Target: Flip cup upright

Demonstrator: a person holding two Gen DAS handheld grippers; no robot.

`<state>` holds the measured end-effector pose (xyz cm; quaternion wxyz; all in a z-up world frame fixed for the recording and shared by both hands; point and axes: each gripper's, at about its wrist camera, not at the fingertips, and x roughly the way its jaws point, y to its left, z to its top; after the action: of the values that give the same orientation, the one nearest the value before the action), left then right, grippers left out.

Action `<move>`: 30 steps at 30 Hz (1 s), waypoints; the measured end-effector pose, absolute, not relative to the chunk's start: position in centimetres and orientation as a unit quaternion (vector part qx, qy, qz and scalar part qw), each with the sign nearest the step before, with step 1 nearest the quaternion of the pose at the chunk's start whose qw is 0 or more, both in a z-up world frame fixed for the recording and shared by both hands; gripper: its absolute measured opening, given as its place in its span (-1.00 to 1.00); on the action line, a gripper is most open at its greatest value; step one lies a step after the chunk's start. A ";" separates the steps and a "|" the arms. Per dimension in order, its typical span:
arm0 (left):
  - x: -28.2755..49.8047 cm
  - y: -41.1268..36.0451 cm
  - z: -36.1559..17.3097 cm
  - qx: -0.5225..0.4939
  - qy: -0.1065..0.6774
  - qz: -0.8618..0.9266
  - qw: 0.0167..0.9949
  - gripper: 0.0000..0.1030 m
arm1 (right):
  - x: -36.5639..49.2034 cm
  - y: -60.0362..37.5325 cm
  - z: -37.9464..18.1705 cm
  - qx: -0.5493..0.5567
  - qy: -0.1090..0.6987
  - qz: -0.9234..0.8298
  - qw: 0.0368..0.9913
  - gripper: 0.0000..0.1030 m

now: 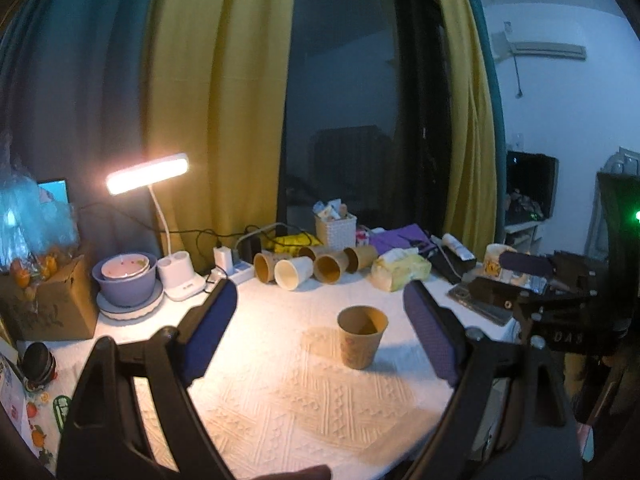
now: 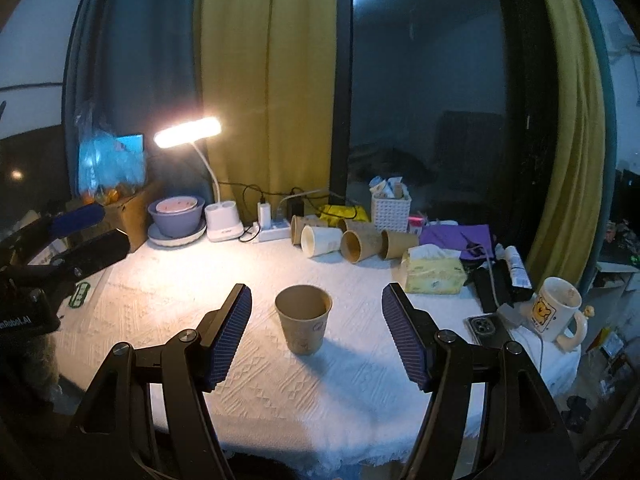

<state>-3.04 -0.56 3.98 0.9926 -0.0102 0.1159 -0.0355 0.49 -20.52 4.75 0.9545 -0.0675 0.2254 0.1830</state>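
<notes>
A brown paper cup (image 1: 362, 336) stands upright, mouth up, on the white cloth-covered table (image 1: 280, 400); it also shows in the right wrist view (image 2: 304, 318). My left gripper (image 1: 320, 300) is open and empty, short of the cup, which sits between and beyond its fingertips. My right gripper (image 2: 316, 300) is open and empty, its blue-padded fingers (image 2: 230, 336) on either side of the cup and a little nearer than it, not touching. Each gripper shows at the edge of the other's view: the right (image 1: 516, 276), the left (image 2: 88, 228).
Several paper cups (image 2: 352, 240) lie on their sides at the back, near a power strip (image 2: 274, 232). A lit desk lamp (image 2: 188, 132), purple bowl (image 2: 176, 216), cardboard box (image 1: 48, 300), white basket (image 2: 390, 210), tissue pack (image 2: 434, 270), phone (image 2: 486, 330) and mug (image 2: 556, 308) ring the table.
</notes>
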 end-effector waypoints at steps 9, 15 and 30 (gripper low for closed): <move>-2.9 -0.3 3.8 -0.018 0.121 -0.031 0.992 0.68 | 1.0 -20.6 4.0 -0.065 0.236 0.180 0.953 0.38; -2.7 -0.4 3.5 -0.020 0.125 -0.030 0.992 0.68 | 1.0 -20.5 3.8 -0.065 0.239 0.180 0.952 0.38; -2.7 -0.4 3.4 -0.020 0.127 -0.029 0.991 0.68 | 1.0 -20.3 3.4 -0.066 0.243 0.181 0.951 0.38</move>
<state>-2.67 -0.37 3.44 0.9913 -0.0204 0.1267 -0.0293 1.02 -20.34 3.38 0.9506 -0.0661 0.2433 0.1813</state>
